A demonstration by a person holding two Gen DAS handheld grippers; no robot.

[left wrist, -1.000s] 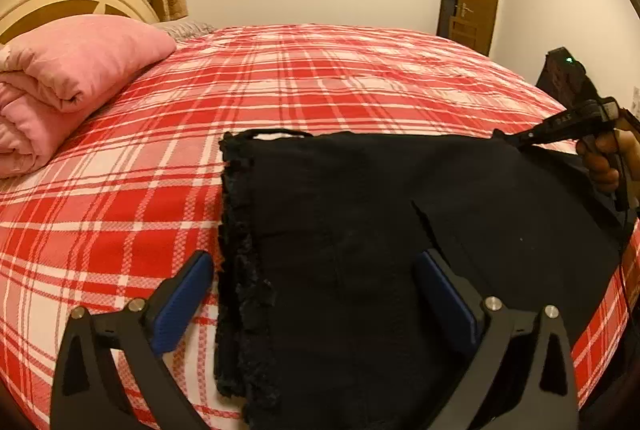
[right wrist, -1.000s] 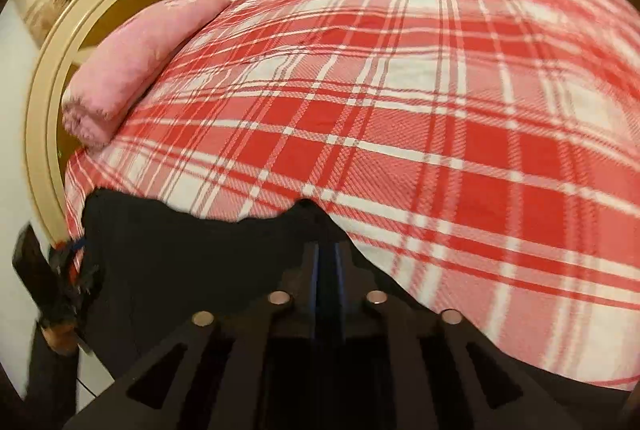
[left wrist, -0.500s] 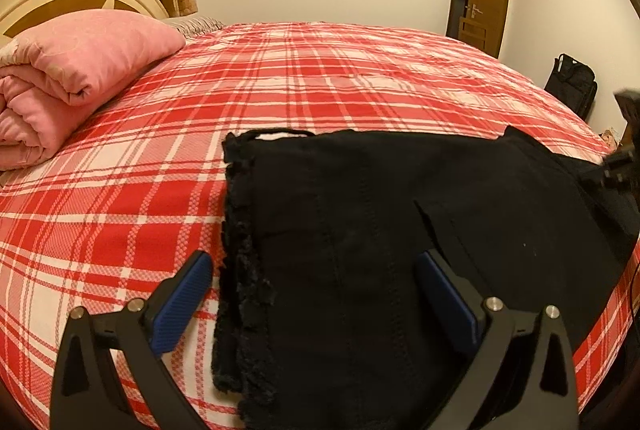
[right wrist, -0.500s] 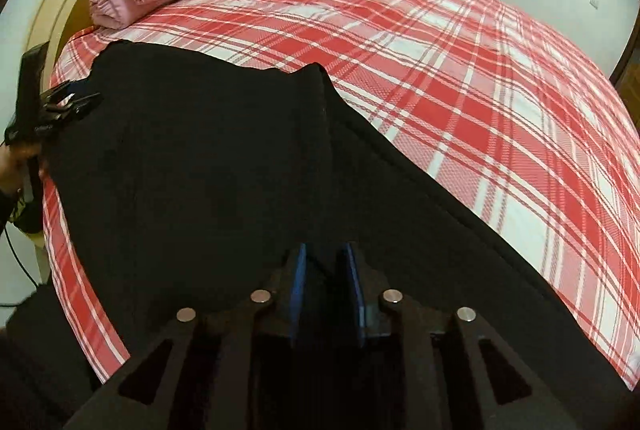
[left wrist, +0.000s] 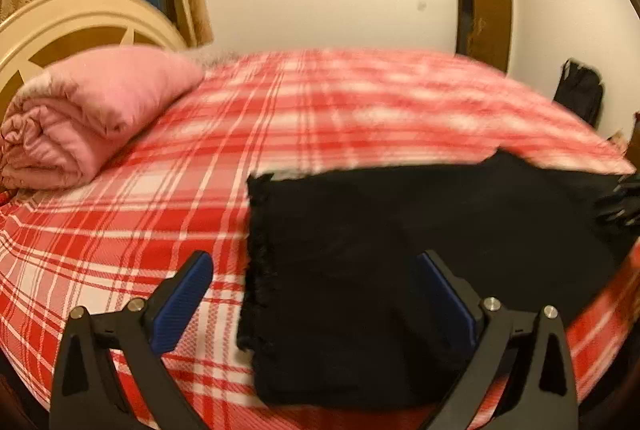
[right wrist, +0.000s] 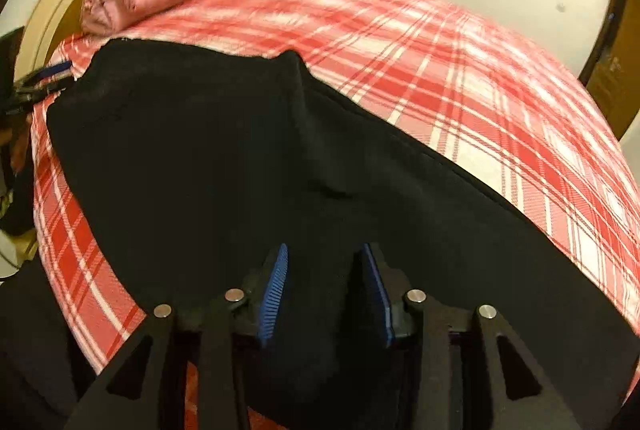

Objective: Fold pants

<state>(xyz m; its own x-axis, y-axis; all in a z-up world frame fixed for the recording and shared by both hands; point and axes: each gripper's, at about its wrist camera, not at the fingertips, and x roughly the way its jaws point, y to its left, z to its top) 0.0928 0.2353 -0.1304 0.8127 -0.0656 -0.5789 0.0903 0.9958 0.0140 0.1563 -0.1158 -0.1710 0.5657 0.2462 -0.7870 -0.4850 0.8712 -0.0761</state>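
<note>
Nearest in the left wrist view: left gripper (left wrist: 310, 304), fingers spread wide, nothing between the blue pads, low in the frame. Straddling the frayed edge of the pants (left wrist: 400, 270): one pad over the bare bedspread (left wrist: 160, 214), the other over black cloth. Probably placed so for taking that edge as the next hold, though no contact visible.

Nearest in the right wrist view: right gripper (right wrist: 324, 290), at bottom centre, blue pads parted by a moderate gap, with black cloth showing in the gap. Not pressing together; impossible to say whether the cloth is touching the pads or only lying under them. Seems a release, or a fresh approach at this end.

Just beyond both grippers: pants lying flat on the bedspread, near the front edge of the bed, in the lower centre and lower right of the left view. Folded to a broad dark panel, it appears. Long axis running left to right across that frame, frayed end toward the left, other end toward the right edge. In the right view, running from bottom centre up toward the upper left.

Farther, upper left of both frames: rolled pink blanket (left wrist: 92, 122), well apart from the pants. Behind it the cream headboard (left wrist: 80, 30).
</note>
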